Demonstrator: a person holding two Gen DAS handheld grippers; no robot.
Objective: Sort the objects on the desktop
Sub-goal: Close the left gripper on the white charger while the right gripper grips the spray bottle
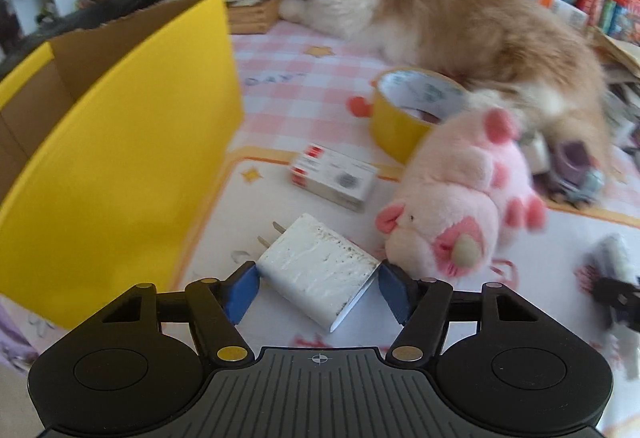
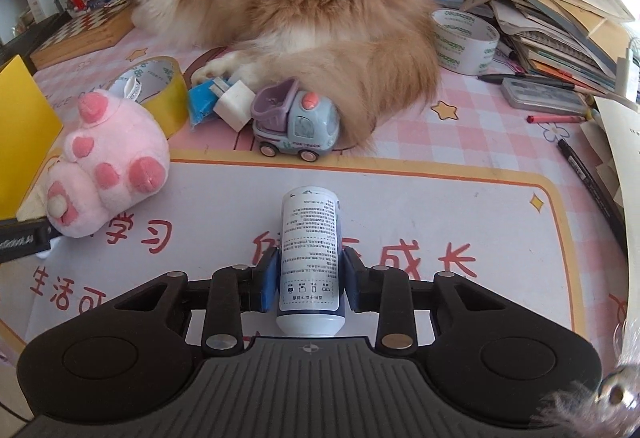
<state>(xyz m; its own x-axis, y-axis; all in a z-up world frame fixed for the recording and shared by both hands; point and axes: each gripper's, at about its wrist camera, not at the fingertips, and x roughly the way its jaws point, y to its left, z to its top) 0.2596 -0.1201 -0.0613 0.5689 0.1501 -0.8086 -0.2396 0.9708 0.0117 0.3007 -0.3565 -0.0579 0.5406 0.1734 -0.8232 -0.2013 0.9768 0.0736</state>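
Left wrist: left gripper pinches white rectangular plug charger at lower centre; yellow cardboard box left.
Right wrist: right gripper clamps white cylindrical labelled bottle, lower centre, on the printed mat.

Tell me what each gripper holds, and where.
Left gripper: white charger, clamped across its sides. Right gripper: white bottle, gripped around its lower body.

"学习", "成长" on desk mat
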